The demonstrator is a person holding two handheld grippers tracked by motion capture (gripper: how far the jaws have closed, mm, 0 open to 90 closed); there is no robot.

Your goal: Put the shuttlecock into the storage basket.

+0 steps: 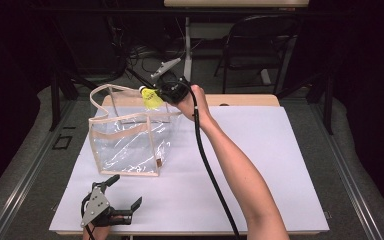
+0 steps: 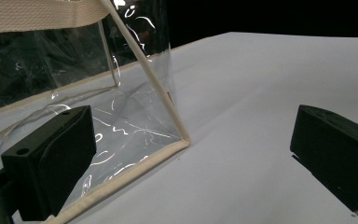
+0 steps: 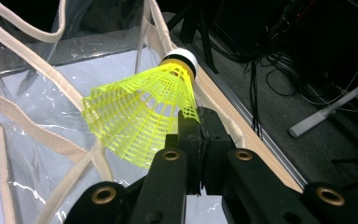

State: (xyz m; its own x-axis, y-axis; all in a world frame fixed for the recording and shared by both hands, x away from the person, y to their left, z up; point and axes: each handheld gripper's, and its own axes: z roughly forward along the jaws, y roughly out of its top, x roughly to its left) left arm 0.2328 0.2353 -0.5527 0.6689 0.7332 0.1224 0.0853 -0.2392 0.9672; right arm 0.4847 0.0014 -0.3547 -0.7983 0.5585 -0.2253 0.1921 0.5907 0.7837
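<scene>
Bright table [image 1: 260, 150], dark surroundings; glare streaks the clear bag [image 2: 121, 126]; pictures slightly soft.

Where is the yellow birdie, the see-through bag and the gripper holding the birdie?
shuttlecock [image 3: 137, 119], right gripper view, on its yellow mesh skirt.
clear bag [image 1: 130, 145], high view, on its front wall.
right hand-held gripper [image 3: 199, 128], right gripper view, at its closed fingertips.

The left gripper [image 2: 186, 158] has its two black jaws wide apart, with nothing between them. Just ahead of its left jaw stands a clear bag [image 2: 121, 112] with cream edges. The bag's corner rests on the white table [image 2: 261, 93].
</scene>
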